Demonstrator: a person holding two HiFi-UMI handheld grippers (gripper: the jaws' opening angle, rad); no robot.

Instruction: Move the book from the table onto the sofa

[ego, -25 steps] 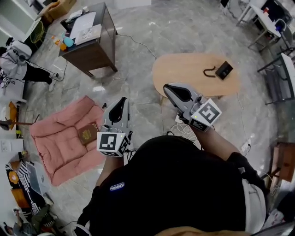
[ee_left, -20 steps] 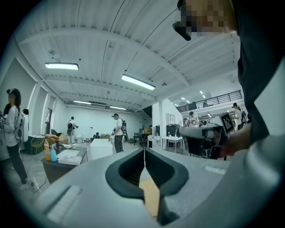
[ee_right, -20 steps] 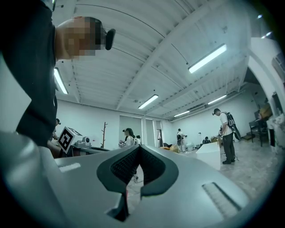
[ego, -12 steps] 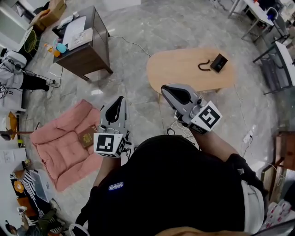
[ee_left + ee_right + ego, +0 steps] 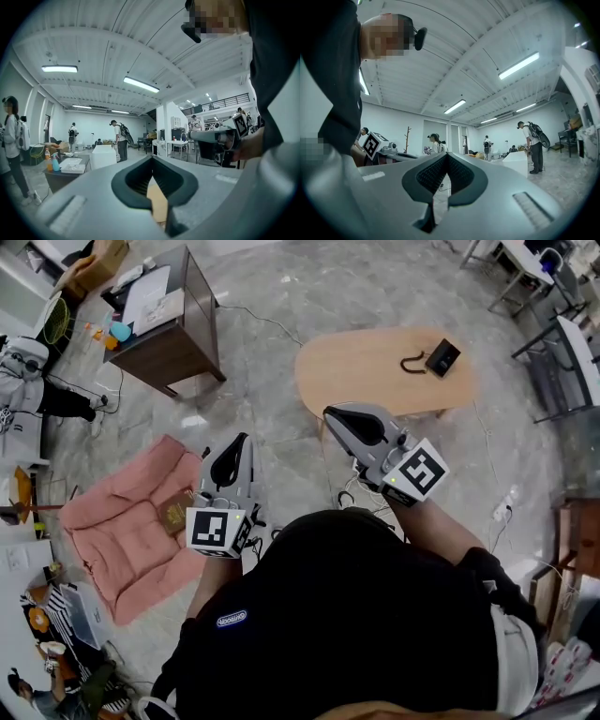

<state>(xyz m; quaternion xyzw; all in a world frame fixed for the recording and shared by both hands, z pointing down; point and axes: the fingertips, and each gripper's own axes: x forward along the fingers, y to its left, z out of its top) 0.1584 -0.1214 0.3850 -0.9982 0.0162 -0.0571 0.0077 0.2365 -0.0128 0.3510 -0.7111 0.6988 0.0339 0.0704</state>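
The brown book (image 5: 175,515) is seen lying near the right edge of the pink cushion sofa (image 5: 112,549), off the oval table (image 5: 366,381). The move is judged done. The left hand-held gripper (image 5: 240,442) and right hand-held gripper (image 5: 331,415) are closed, with nothing gripped.
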